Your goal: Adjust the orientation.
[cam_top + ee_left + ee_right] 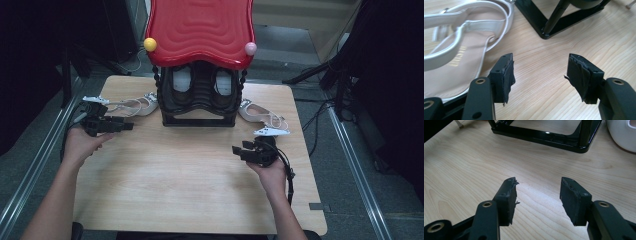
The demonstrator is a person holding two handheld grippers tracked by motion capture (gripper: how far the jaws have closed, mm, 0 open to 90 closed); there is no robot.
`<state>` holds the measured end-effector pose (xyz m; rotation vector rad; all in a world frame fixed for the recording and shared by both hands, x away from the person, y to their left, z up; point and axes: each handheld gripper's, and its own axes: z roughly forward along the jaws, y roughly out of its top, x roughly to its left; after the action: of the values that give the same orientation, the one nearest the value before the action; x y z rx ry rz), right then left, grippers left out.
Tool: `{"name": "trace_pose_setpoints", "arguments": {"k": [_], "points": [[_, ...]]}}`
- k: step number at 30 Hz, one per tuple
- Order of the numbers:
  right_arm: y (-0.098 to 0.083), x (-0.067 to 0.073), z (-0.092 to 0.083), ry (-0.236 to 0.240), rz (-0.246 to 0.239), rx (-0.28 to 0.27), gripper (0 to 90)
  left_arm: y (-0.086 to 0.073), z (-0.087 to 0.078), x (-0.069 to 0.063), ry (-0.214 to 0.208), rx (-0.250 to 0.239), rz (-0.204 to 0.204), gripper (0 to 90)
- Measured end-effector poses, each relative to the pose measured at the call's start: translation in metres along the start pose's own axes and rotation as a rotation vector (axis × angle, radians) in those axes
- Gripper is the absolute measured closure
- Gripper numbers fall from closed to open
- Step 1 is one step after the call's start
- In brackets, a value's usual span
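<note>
Left gripper (131,126) hovers low over the desk (190,185), jaws spread wide, nothing between them; just beside it lies the white strappy sandal (134,106), flat on its sole at the desk's left rear, long axis running across the desk, one end touching the black shoe rack (199,119); pale insole with faint gold lettering, thin glossy straps looping over it. Right gripper (236,149) sits off to the right, jaws parted and empty too; a second white sandal (262,115) lies behind it.
</note>
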<state>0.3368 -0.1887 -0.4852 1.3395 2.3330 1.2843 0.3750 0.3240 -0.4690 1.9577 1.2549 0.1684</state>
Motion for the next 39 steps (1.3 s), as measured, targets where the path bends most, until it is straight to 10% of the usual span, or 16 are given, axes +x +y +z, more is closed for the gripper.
{"name": "trace_pose_setpoints", "arguments": {"k": [11, 23, 39], "points": [[0.003, 0.004, 0.005, -0.002, -0.015, 0.014, 48.8, -0.01, -0.014, 0.008, 0.013, -0.008, 0.006, 38.4], [0.004, 0.003, 0.007, -0.005, -0.013, 0.022, 48.6, -0.025, -0.033, 0.034, -0.002, -0.027, -0.08, 77.1], [0.003, 0.004, 0.009, -0.008, -0.021, 0.034, 48.0, -0.042, -0.007, 0.073, 0.138, 0.007, -0.107, 90.0]]}}
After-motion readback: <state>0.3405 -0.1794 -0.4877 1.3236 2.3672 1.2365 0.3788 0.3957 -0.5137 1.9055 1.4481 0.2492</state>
